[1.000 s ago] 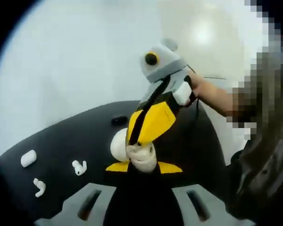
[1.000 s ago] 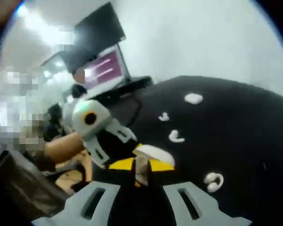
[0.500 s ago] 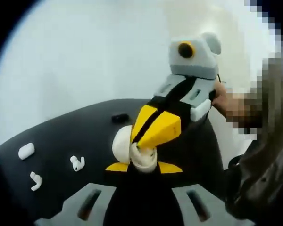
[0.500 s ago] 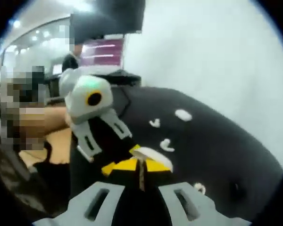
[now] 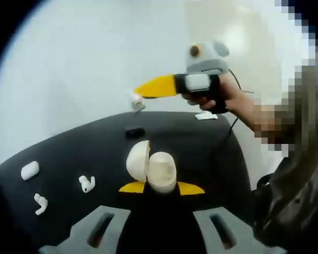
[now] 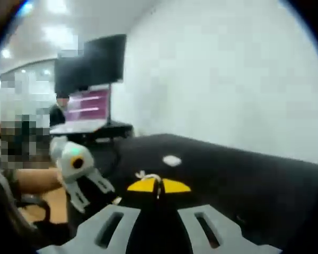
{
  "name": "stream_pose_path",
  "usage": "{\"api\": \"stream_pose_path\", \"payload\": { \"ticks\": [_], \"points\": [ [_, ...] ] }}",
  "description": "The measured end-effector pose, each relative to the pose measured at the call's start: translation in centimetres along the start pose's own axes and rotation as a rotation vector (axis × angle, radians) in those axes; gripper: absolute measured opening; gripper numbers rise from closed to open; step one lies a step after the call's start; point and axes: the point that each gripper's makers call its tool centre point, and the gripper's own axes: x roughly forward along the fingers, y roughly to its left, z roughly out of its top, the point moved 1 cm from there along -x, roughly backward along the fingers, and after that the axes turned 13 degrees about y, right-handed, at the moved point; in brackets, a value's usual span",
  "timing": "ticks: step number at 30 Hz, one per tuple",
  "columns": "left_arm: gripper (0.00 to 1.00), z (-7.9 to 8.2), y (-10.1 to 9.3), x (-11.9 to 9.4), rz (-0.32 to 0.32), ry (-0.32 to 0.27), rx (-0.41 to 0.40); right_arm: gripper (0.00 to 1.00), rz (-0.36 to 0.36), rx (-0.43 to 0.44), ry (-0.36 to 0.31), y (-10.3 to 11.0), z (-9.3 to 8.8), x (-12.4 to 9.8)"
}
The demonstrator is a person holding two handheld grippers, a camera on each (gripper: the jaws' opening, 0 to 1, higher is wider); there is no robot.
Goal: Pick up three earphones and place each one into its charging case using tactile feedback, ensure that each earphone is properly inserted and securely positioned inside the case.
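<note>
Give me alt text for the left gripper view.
The left gripper holds an open white charging case over a black table. The right gripper is raised, pinching a small white earphone. Loose earphones lie at left.

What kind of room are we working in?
Probably an office or lab: a lit screen with a dark monitor above it, ceiling lights, plain white walls, and a black table.

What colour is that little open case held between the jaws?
The charging case is white to cream, clearest in the left gripper view.
</note>
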Motion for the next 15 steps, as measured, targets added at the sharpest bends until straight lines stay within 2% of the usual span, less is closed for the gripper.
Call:
{"api": "stream_pose_path", "payload": {
  "ticks": [1,4,5,7,9,12,15],
  "points": [
    [0.17,0.0,0.0,0.0,-0.001,-0.001,0.0,0.06,0.014,0.0,0.029,0.0,-0.2,1.0],
    [0.17,0.1,-0.2,0.1,-0.008,-0.001,-0.003,0.06,0.088,0.01,0.171,0.9,-1.5,4.6],
    [0.17,0.1,-0.2,0.1,-0.01,-0.002,-0.005,0.06,0.109,0.025,0.189,1.2,-1.7,5.2],
    [0.17,0.1,-0.4,0.1,-0.013,-0.002,-0.003,0.06,0.211,0.059,0.278,2.8,-2.6,6.7],
    [0.17,0.1,-0.6,0.1,-0.02,-0.003,-0.003,0.06,0.261,0.111,0.362,3.5,-3.8,7.9],
    [0.17,0.2,-1.1,0.1,-0.039,-0.003,0.0,0.06,0.293,0.177,0.399,3.8,-4.3,8.9],
    [0.17,0.2,-1.4,0.2,-0.043,-0.002,-0.002,0.06,0.312,0.17,0.395,4.3,-4.2,8.8]
  ]
}}
